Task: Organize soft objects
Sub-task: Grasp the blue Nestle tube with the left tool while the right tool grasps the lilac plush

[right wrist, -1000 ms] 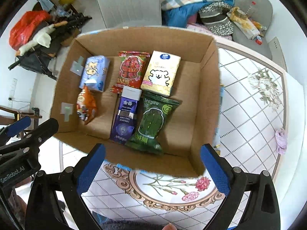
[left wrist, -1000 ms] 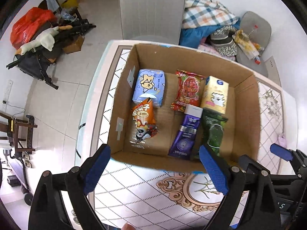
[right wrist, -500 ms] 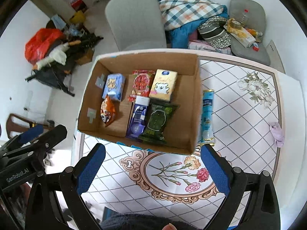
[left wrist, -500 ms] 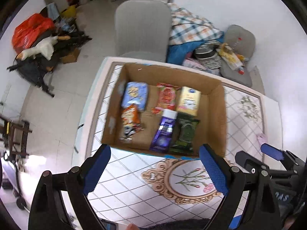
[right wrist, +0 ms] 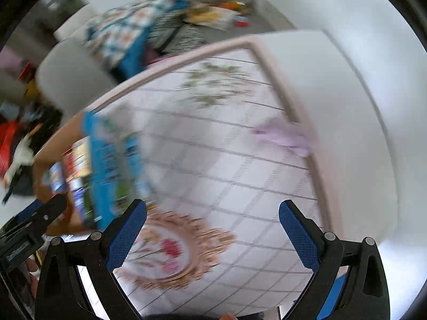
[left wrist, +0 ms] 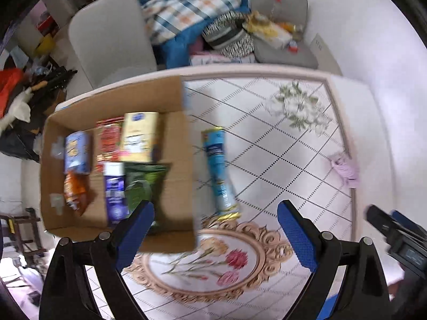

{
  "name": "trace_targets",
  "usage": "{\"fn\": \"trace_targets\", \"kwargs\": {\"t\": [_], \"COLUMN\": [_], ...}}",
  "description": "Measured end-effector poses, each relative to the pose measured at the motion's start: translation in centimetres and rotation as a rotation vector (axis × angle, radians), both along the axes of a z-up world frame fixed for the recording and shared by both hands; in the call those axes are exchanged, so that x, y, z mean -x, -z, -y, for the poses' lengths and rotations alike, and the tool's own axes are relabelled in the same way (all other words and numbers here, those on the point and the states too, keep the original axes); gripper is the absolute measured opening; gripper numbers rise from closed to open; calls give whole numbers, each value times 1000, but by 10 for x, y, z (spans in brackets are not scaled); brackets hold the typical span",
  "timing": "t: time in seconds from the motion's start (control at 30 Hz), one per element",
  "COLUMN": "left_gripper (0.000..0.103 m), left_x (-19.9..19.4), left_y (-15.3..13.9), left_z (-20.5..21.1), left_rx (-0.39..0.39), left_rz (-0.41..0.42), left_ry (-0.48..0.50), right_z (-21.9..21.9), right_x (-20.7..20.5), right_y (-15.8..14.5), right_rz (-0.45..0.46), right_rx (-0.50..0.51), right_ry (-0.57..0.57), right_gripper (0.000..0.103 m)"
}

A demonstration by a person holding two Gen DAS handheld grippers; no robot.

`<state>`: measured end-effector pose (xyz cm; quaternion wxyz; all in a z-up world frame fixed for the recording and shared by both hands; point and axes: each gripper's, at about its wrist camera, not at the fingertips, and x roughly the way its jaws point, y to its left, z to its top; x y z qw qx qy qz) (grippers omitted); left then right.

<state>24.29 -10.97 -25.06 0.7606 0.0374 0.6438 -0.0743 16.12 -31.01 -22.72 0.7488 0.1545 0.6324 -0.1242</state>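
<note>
A cardboard box (left wrist: 176, 186) sits on the left part of the table and holds several soft packets: blue, red, yellow, orange, purple and green. A long light-blue packet (left wrist: 220, 170) lies on the tablecloth just right of the box. A small lilac cloth (left wrist: 344, 169) rests near the table's right edge, also blurred in the right wrist view (right wrist: 285, 136). My left gripper (left wrist: 213, 233) hangs open above the floral medallion, short of the blue packet. My right gripper (right wrist: 212, 236) is open over the cloth's checked area, holding nothing.
A tiled tablecloth with a flower medallion (left wrist: 210, 261) covers the table. Behind it stand a grey chair (left wrist: 109, 40) and a heap of clothes and cushions (left wrist: 213, 26). Floor clutter lies at the far left (left wrist: 18, 98). The right wrist view is strongly motion-blurred.
Both grippers have swung to the right, away from the box. The box slid to the left of each view, and the blue packet and lilac cloth came toward the middle. Both stay open.
</note>
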Motion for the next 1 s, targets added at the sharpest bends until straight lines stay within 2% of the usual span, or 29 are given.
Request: {"fn": "trace_targets", "kwargs": {"t": [0.1,0.2,0.3,0.4,0.5,0.63,0.73,0.8,0.9,1.0], "left_gripper": [94,94,94,94,94,94,94,94,94,94], "left_x": [-8,-15,-23,-29,-36,-44,-49,-52,-50,-43], "left_y": [42,77,110,134,160,179,187,191,187,179], "left_z": [43,62,67,66,66,61,55,52,55,68], "left_rx": [-93,-137,-150,-127,-148,-168,-159,-149,-113,-59], "left_rz": [-17,-57,-114,-174,-240,-287,-311,-319,-299,-281], "left_ry": [8,-13,-65,-111,-121,-139,-156,-160,-140,-81], "right_z": [43,76,94,101,104,114,126,128,125,117], "right_x": [4,4,1,-7,-19,-39,-57,-71,-90,-103], "right_y": [21,43,63,77,91,109,125,137,155,164], "right_rz": [-21,-58,-99,-115,-126,-133,-133,-140,-179,-209], "right_rx": [23,49,69,76,67,24,-70,-89,-67,-16], "right_ry": [58,81,67,34,-3,-4,41,34,-44,-178], "right_gripper": [101,101,101,101,101,101,101,101,101,101]}}
